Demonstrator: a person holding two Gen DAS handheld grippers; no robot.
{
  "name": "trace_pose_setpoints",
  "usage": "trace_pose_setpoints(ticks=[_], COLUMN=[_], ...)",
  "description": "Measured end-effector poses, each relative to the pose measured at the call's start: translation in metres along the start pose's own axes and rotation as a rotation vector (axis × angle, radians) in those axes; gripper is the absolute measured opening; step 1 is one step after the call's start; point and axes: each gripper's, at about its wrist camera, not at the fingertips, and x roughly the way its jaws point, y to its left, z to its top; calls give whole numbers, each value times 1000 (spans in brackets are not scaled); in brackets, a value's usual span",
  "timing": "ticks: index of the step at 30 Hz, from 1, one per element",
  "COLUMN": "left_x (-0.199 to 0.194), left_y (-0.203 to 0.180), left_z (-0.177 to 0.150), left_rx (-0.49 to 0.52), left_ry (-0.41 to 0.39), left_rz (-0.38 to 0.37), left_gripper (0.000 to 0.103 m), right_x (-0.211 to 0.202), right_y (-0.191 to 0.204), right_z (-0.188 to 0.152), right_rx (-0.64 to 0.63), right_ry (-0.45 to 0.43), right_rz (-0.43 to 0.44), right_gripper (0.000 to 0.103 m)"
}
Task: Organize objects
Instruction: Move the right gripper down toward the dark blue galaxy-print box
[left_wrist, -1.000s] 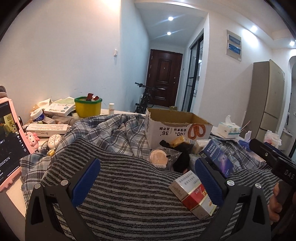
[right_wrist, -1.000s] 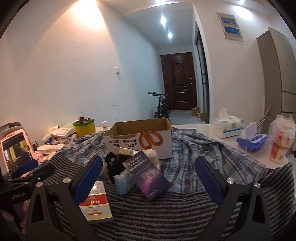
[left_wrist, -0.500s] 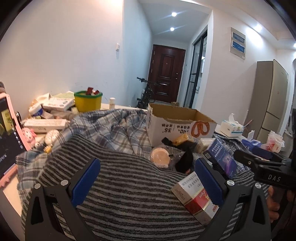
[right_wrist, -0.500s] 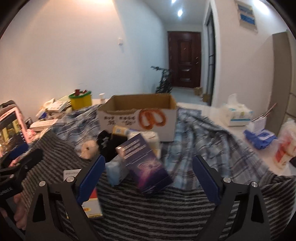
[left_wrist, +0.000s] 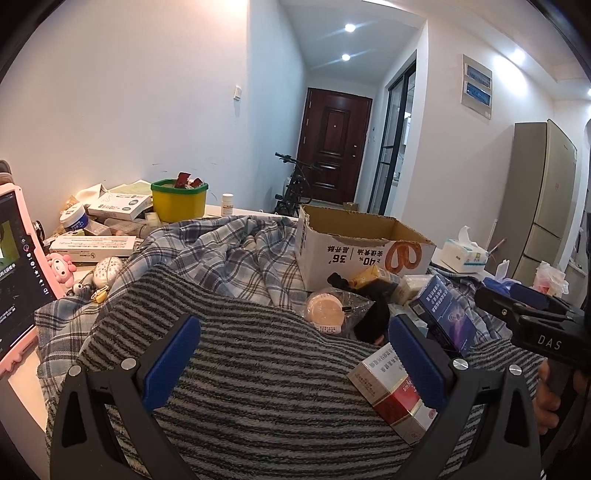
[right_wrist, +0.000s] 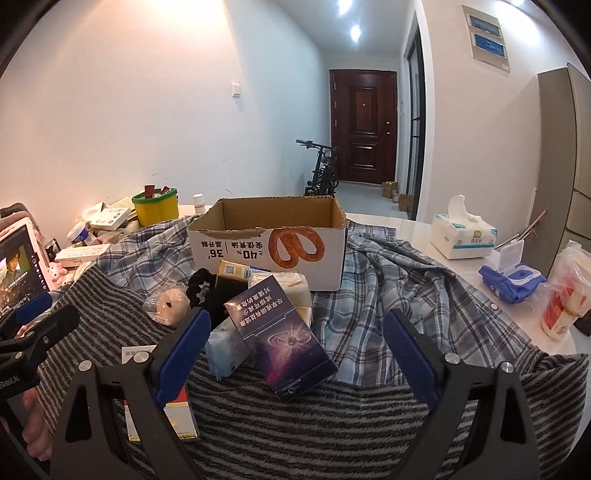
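Note:
A pile of small items lies on a striped towel (left_wrist: 240, 387) in front of an open cardboard box (right_wrist: 273, 236). In it are a dark blue box (right_wrist: 282, 339), a red and white box (left_wrist: 393, 391), a wrapped round pastry (left_wrist: 325, 310) and a black scrunchie (right_wrist: 201, 286). My right gripper (right_wrist: 295, 347) is open. The dark blue box lies just ahead between its fingers, and neither pad touches it. My left gripper (left_wrist: 293, 354) is open over bare towel, with the red and white box beside its right finger (left_wrist: 413, 362).
A plaid shirt (right_wrist: 388, 288) covers the table under the box. At the left are a pink-cased tablet (left_wrist: 14, 273), a yellow tub (left_wrist: 179, 201) and flat cartons. At the right are a tissue box (right_wrist: 463, 236), a blue wipes pack (right_wrist: 511, 278) and a plastic bag (right_wrist: 569, 295).
The right gripper has moved in toward the pile and turned, so the dark blue box now sits larger between its fingers. The left gripper has hardly moved.

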Motion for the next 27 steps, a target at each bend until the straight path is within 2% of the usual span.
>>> trace_pose_setpoints(ticks=[13, 18, 27], left_x=[16, 14, 22], left_y=[-16, -13, -8], left_z=[-7, -7, -8], left_rx=[25, 16, -21], left_ry=[69, 64, 100], left_rz=[-6, 1, -28], left_gripper=[103, 103, 103], right_x=[24, 30, 39], right_y=[3, -3, -2], right_z=[-1, -3, -5], right_rx=[-64, -33, -43], right_ry=[66, 97, 153], right_rz=[51, 71, 98], right_gripper=[85, 74, 74])
